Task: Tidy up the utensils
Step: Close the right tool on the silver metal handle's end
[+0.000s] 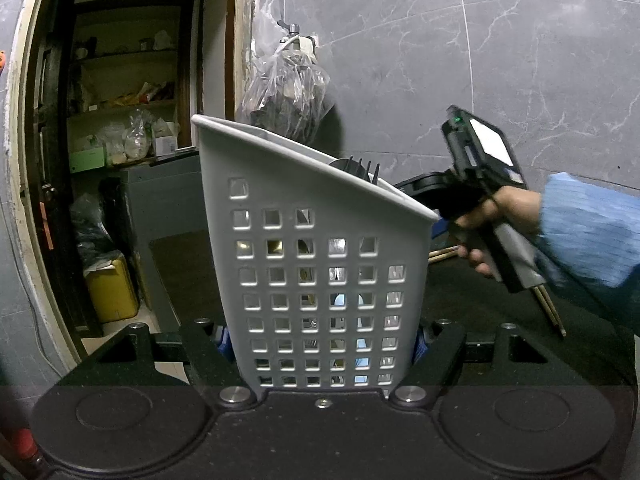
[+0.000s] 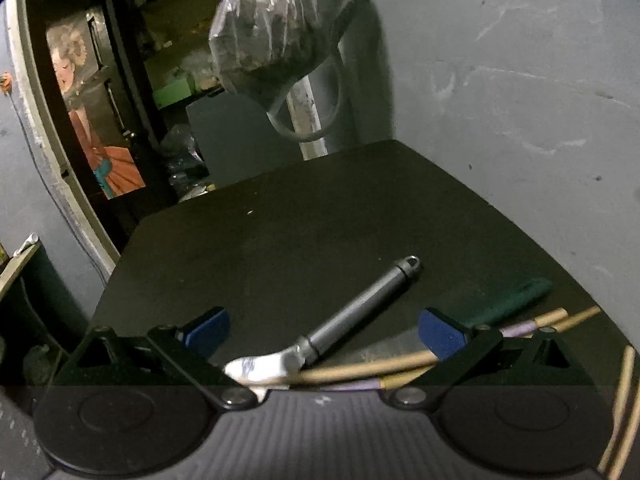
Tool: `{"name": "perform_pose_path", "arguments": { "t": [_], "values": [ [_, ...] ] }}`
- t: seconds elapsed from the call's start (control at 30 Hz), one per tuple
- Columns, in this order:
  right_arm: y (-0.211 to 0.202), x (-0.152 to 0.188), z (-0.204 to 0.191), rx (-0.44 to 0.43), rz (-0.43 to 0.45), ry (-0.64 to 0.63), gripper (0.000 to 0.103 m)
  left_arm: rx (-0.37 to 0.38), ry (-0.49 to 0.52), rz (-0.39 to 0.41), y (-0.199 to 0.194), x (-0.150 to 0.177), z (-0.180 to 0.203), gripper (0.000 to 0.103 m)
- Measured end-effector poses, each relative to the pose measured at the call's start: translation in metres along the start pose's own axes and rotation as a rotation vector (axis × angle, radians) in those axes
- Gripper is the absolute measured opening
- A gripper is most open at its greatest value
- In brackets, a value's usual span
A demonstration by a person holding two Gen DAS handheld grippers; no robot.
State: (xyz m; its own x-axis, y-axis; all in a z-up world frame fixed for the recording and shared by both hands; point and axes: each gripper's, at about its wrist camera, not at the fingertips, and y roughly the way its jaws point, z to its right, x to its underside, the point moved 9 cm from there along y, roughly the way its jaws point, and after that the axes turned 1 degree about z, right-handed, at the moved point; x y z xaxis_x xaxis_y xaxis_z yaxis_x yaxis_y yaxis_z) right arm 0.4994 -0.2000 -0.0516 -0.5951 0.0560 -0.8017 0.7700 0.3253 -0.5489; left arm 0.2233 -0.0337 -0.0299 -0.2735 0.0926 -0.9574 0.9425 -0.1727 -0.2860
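Note:
A white perforated utensil holder [image 1: 320,260] stands upright between the fingers of my left gripper [image 1: 322,342], which is shut on its lower sides. Dark tines [image 1: 360,168] poke above its slanted rim. Behind it on the right, a hand [image 1: 500,216] in a blue sleeve holds the other gripper. My right gripper [image 2: 324,332] hangs open low over the black table [image 2: 280,220]. Between its blue pads [image 2: 208,330], untouched, lies a grey-handled utensil [image 2: 360,308] with a metal head. Wooden chopsticks [image 2: 372,366] with purple bands lie crossed under it.
A dark green-handled utensil [image 2: 512,300] lies to the right of the grey one. More chopsticks [image 2: 622,404] show at the right edge. A plastic bag [image 1: 288,88] hangs on the grey marble wall. A doorway with cluttered shelves [image 1: 124,100] opens on the left.

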Motion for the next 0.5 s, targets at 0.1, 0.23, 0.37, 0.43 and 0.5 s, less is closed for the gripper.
{"name": "perform_pose_path", "arguments": {
  "t": [0.1, 0.23, 0.37, 0.43, 0.5],
  "values": [
    [0.016, -0.003, 0.002, 0.024, -0.018, 0.004, 0.103, 0.000, 0.000, -0.001, 0.001, 0.000, 0.001, 0.076],
    [0.031, 0.002, 0.000, 0.045, -0.042, 0.000, 0.103, 0.000, 0.001, -0.001, 0.001, 0.000, 0.001, 0.076],
    [0.039, 0.008, -0.001, 0.080, -0.050, -0.024, 0.101, 0.000, 0.001, -0.001, 0.001, 0.000, 0.001, 0.076],
    [0.038, 0.010, -0.001, 0.072, -0.036, -0.007, 0.096, -0.001, 0.001, -0.001, 0.001, 0.000, 0.001, 0.076],
    [0.036, 0.011, 0.000, 0.075, -0.029, -0.004, 0.090, -0.001, 0.000, -0.001, 0.001, 0.000, 0.001, 0.076]
  ]
}}
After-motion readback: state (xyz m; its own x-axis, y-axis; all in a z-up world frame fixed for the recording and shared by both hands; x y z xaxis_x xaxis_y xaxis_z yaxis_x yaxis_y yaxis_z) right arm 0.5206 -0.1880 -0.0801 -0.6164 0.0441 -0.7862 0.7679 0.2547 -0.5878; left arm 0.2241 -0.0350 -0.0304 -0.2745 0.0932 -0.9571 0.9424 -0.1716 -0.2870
